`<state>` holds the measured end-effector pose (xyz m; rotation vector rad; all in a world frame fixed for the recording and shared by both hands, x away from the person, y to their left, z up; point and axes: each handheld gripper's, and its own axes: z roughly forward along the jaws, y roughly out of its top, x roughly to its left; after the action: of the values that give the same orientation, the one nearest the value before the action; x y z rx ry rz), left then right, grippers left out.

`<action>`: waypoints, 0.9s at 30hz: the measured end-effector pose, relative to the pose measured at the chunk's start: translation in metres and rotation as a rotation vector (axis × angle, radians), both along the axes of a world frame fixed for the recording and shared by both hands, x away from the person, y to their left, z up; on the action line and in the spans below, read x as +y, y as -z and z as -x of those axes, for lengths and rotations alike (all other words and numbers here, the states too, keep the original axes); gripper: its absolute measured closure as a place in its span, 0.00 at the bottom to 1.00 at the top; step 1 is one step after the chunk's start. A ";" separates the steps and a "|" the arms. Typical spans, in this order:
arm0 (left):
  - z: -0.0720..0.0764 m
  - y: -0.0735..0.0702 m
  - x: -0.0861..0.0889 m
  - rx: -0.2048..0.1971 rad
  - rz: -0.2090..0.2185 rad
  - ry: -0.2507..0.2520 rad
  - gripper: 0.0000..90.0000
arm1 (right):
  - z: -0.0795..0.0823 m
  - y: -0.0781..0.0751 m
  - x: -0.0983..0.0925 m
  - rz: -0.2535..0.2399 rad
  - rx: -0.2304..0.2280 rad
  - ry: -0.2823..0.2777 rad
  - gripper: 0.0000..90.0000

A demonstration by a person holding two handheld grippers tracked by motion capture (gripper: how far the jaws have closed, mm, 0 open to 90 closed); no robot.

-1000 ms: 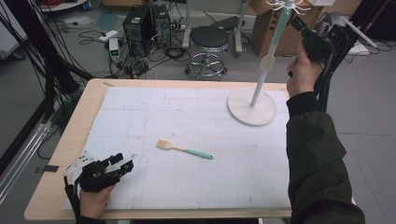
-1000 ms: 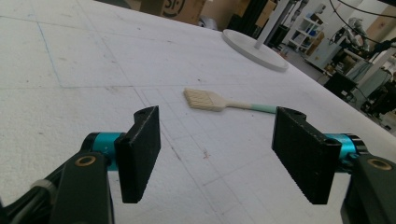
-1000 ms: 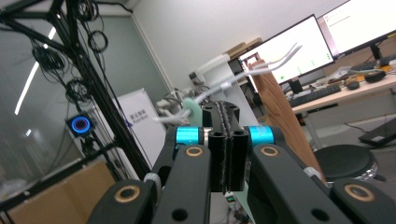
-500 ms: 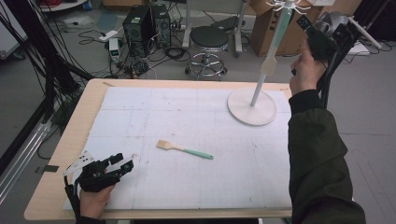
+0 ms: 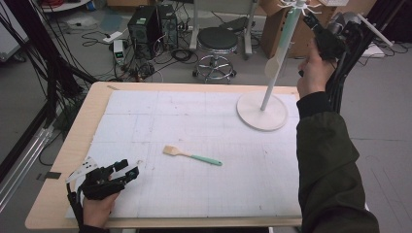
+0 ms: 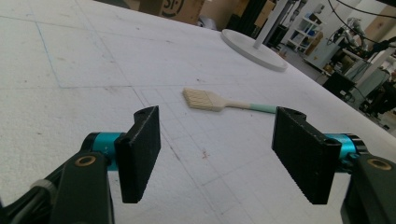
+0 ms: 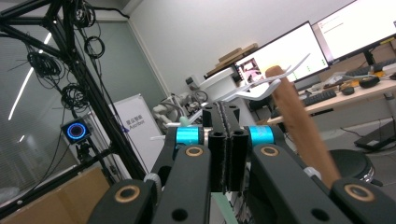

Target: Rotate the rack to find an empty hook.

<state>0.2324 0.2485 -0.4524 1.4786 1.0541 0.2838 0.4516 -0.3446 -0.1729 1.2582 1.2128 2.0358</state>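
The brush [image 5: 191, 155] lies mid-counter, handle toward the right edge. The left claw [image 5: 127, 171], wide and empty, sits nearer, bristles facing it; the right claw [image 5: 311, 20], apparently closed empty, is raised by the stand [image 5: 262, 110].

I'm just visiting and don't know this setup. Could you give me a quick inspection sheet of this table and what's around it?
Surface: wooden table under a white gridded mat.
Job's things: pastry brush lying flat mid-mat; white stand with a spatula hanging from its top.
Clutter: nothing seen.
Grippers: left tongs open, resting at the near left corner; right tongs shut, raised beside the stand's top.
Cables: tangle on the floor behind.
Surroundings: stool, computer tower, cardboard boxes.
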 end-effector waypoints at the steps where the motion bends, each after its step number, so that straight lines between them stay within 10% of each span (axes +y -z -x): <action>1: 0.000 0.000 0.000 0.000 0.002 -0.002 0.37 | 0.000 0.000 0.001 0.001 0.002 -0.001 1.00; 27: 0.001 0.000 0.000 -0.001 -0.002 -0.002 0.37 | 0.000 -0.004 0.019 0.021 0.009 -0.024 1.00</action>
<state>0.2315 0.2485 -0.4523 1.4790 1.0544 0.2874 0.4514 -0.3259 -0.1694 1.2505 1.2552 2.0311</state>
